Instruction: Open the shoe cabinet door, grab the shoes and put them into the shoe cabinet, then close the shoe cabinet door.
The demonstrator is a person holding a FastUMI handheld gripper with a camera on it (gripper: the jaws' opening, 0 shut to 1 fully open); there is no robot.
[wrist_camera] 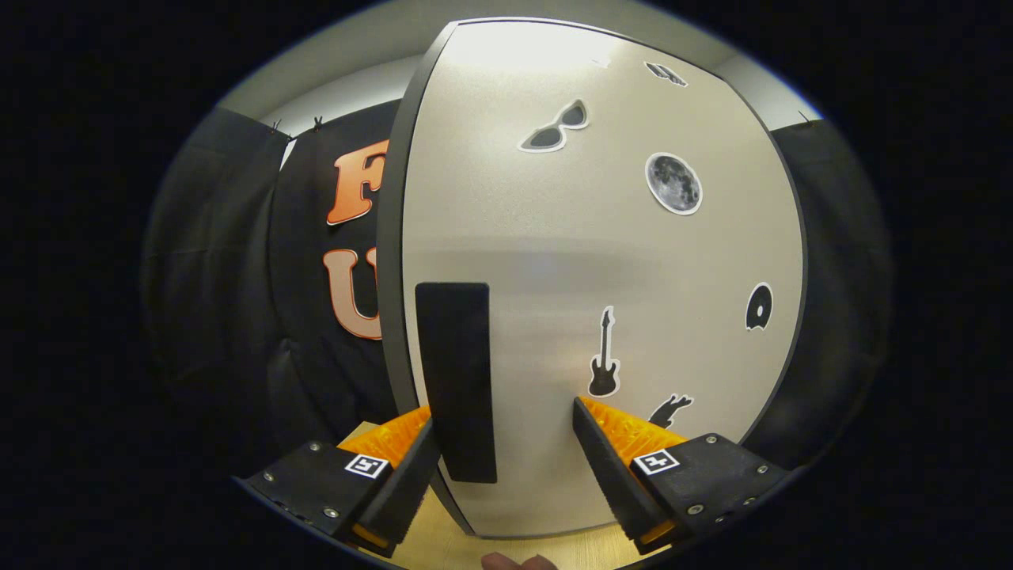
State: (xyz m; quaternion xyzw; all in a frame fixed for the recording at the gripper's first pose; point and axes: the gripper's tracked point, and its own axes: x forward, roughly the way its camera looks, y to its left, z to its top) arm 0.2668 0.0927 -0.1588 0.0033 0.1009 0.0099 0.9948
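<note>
Pale grey matte shoe cabinet door [554, 261] with dark edge trim, shut, close ahead of the gripper [502, 435], spanning most of what lay beyond the fingers. No readable brand or writing on door; only cut-out stickers: sunglasses sticker [555, 129] high up, round grey moon sticker [673, 184] to its right, black vinyl-record sticker [758, 307] near right edge, black electric-guitar sticker [604, 354] low, small dark sticker [670, 410] beside right finger, another partial one [665, 74] at top. Flat black rectangular door handle [457, 380], upright, smooth, near left edge of door. Jaws released, spread wide; handle just inside left finger, contact not clear; right finger well apart from it. Square black-and-white marker tags [367, 465] on both finger blocks. Light wooden floor surface [443, 546] below. Shoes not seen.
</note>
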